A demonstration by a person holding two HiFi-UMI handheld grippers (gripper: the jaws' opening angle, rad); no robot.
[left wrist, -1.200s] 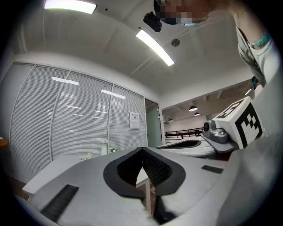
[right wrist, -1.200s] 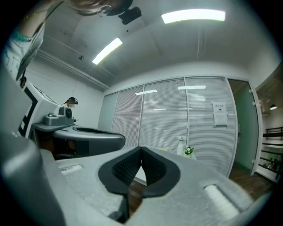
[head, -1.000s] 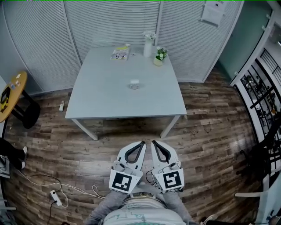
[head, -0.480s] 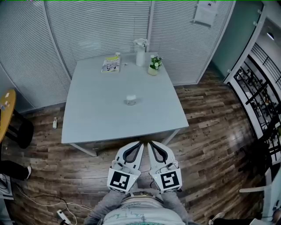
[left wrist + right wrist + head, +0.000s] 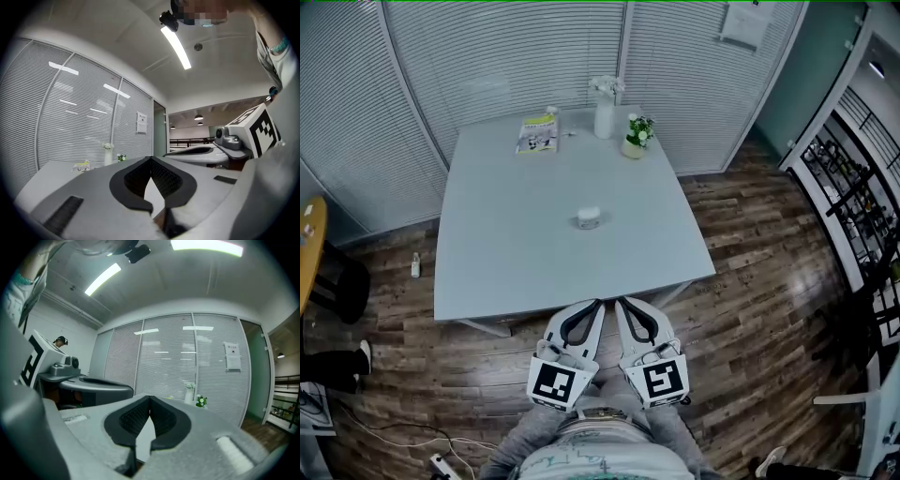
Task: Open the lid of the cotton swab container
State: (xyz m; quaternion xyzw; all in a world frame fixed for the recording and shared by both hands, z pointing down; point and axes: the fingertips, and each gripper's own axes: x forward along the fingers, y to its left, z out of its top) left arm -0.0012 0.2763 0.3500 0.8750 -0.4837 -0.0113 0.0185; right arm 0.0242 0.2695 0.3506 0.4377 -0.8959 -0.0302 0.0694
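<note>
Tabletop [image 5: 506, 253] bears container [image 5: 589, 217]; left gripper [image 5: 597, 303], right gripper [image 5: 620, 301] well short.

The desk [image 5: 534, 253] is a plain pale grey-blue. At its middle, the cotton swab container [image 5: 589, 217] is whitish. Along the far edge are a yellow-green and white booklet [image 5: 538, 133], a white vase [image 5: 604, 118] and a small plant [image 5: 637, 131] with green leaves and white flowers. The floor [image 5: 750, 253] is patterned in dark brown wood planks. The blinds [image 5: 487, 56] are light grey with fine horizontal slats. The left gripper [image 5: 598, 303] and the right gripper [image 5: 621, 303] are white with black-lined jaws and black-and-white square markers.
</note>
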